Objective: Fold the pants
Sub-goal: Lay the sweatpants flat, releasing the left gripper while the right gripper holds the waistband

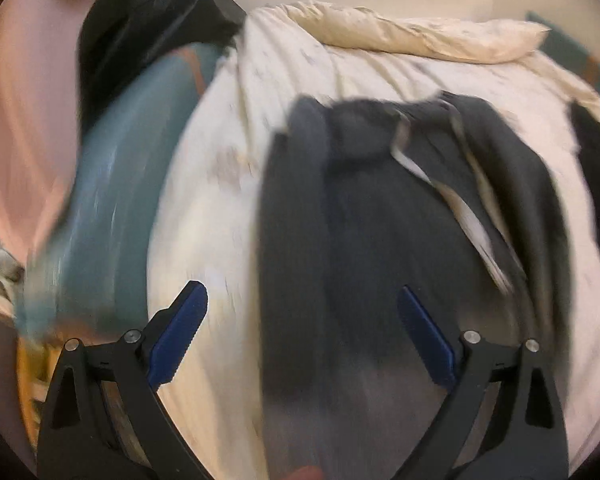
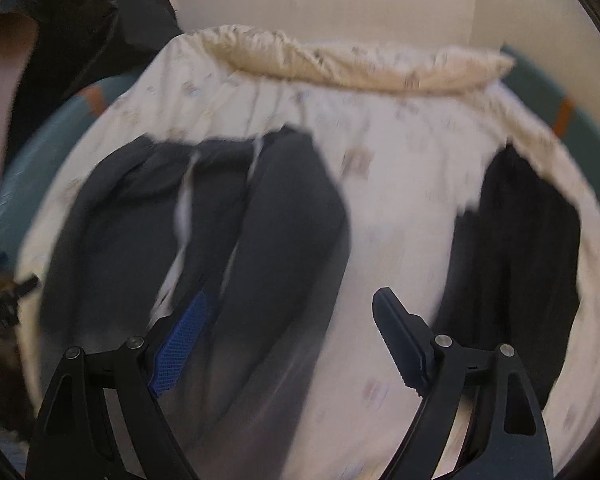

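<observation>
Nearest the camera, the left tool (image 1: 302,312) has its blue-padded jaws spread wide, gripping nothing, above dark grey pants (image 1: 380,220) lying rumpled on a bed's pale printed sheet (image 1: 212,208). The right tool (image 2: 292,316) is likewise spread and empty over the same pants (image 2: 260,240). A second dark garment (image 2: 516,248) lies apart to the right. Both views are blurred. Risk: a pinch through bunched legs could catch the sheet too, dragging it and skewing the fold

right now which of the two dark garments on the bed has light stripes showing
The grey pants lying spread out on the left in the right wrist view; pale strips run along them. The darker garment by the bed's right edge shows none.
</observation>
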Demonstrator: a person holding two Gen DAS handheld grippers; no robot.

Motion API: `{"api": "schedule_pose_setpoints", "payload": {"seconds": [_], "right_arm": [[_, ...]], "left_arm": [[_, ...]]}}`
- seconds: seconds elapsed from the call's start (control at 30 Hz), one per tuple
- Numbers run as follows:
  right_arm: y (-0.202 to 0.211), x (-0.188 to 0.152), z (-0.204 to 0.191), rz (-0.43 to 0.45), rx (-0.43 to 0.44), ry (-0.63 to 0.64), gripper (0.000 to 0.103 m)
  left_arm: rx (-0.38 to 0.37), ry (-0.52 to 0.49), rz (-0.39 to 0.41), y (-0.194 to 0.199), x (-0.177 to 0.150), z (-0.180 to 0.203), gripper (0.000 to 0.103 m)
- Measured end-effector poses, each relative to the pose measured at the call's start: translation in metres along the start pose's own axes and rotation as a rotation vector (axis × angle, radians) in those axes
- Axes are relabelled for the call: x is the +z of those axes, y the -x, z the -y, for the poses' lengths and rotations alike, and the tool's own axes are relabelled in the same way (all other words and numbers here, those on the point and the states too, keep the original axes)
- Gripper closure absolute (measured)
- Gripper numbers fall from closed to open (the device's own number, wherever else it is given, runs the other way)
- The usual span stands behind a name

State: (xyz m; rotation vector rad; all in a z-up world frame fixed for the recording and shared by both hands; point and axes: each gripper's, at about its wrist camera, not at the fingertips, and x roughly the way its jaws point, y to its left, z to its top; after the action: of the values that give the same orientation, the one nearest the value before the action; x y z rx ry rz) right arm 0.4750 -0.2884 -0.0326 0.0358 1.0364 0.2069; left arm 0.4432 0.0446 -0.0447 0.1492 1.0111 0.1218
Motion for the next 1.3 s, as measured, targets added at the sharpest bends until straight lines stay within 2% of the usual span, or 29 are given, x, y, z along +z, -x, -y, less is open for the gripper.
{"api": "schedule_pose_setpoints", "payload": {"seconds": [0.07, 0.2, 0.27, 0.37, 0.53, 0.63, 0.73, 0.8, 0.87, 0.93, 0.97, 1.0, 1.03, 1.07, 1.13, 1.23, 1.3], "right_arm": [[0.026, -0.034, -0.002, 0.001, 0.043, -0.033, 0.016], [0.074, -0.106, -0.015, -0.026, 0.122, -0.084, 0.016], [0.093, -0.137, -0.026, -0.047, 0.147, -0.085, 0.016], [0.122, -0.176, -0.044, -0.043, 0.176, -0.073, 0.016], [0.154, -0.235, -0.066, -0.07, 0.232, -0.118, 0.016], [0.152, -0.276, -0.08, -0.136, 0.298, -0.187, 0.015], [0.136, -0.324, -0.095, -0.238, 0.389, -0.3, 0.015], [0.121, -0.348, -0.106, -0.281, 0.386, -0.342, 0.015], [0.108, -0.365, -0.115, -0.314, 0.398, -0.396, 0.015], [0.102, -0.369, -0.127, -0.302, 0.432, -0.398, 0.015], [0.1, -0.367, -0.137, -0.29, 0.436, -0.355, 0.018], [0.099, -0.367, -0.142, -0.276, 0.418, -0.321, 0.043], [0.099, -0.366, -0.146, -0.264, 0.383, -0.293, 0.063], [0.097, -0.365, -0.145, -0.274, 0.373, -0.302, 0.095], [0.105, -0.365, -0.137, -0.257, 0.376, -0.326, 0.095], [0.145, -0.361, -0.12, -0.171, 0.378, -0.29, 0.097], [0.178, -0.363, -0.093, -0.111, 0.367, -0.303, 0.097]], "left_arm": [[-0.043, 0.004, -0.002, 0.029, -0.037, -0.002, 0.009], [-0.071, 0.032, 0.046, 0.096, -0.116, -0.005, 0.009], [-0.126, 0.099, 0.04, 0.118, -0.148, -0.007, 0.009], [-0.183, 0.162, 0.016, 0.144, -0.19, -0.009, 0.009], [-0.214, 0.255, 0.029, 0.178, -0.246, -0.02, 0.009], [-0.25, 0.338, 0.031, 0.192, -0.28, -0.029, 0.009], [-0.245, 0.335, 0.049, 0.196, -0.305, -0.028, 0.009], [-0.233, 0.318, 0.043, 0.192, -0.318, -0.022, 0.009], [-0.251, 0.325, 0.021, 0.186, -0.323, -0.017, 0.009], [-0.257, 0.315, 0.032, 0.185, -0.322, -0.013, 0.009], [-0.235, 0.29, 0.043, 0.184, -0.321, -0.009, 0.009], [-0.219, 0.269, 0.051, 0.183, -0.322, -0.007, 0.009], [-0.206, 0.247, 0.058, 0.182, -0.32, -0.003, 0.009], [-0.203, 0.238, 0.061, 0.181, -0.32, -0.002, 0.009], [-0.207, 0.238, 0.059, 0.179, -0.316, 0.0, 0.009], [-0.218, 0.264, 0.068, 0.181, -0.315, -0.002, 0.009], [-0.23, 0.264, 0.067, 0.184, -0.315, -0.001, 0.009]]}}
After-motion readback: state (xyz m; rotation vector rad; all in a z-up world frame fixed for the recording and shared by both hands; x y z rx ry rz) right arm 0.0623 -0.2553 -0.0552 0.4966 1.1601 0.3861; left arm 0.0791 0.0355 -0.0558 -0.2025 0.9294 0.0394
